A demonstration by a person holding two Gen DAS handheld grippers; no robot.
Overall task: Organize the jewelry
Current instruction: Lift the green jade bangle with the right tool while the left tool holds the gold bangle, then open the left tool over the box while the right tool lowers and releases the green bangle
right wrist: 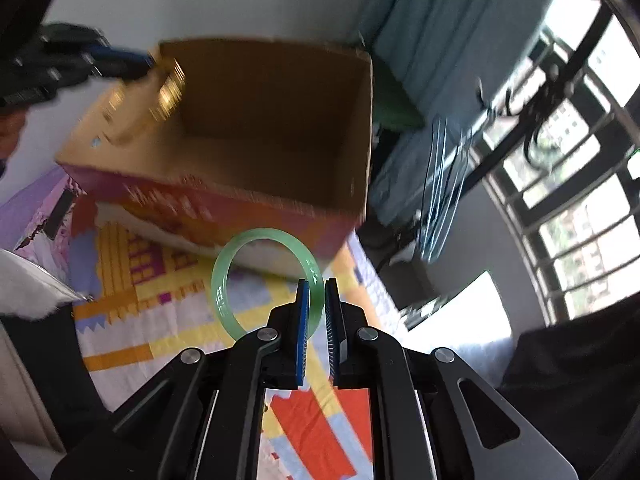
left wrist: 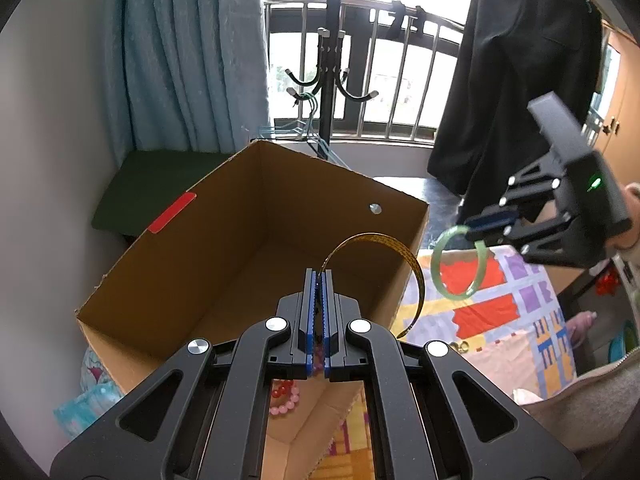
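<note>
Pinching a gold bangle [left wrist: 384, 256] by one end, your left tongs [left wrist: 319, 320] hold it over the near right part of the open cardboard box [left wrist: 224, 240], while your right tongs [right wrist: 317, 320] grip a green bangle [right wrist: 264, 280] above the patterned bedspread [right wrist: 168, 304], just short of the box. Letting go now would likely drop the green one outside the box. The gold one, held by so little, could swing and slip.
</note>
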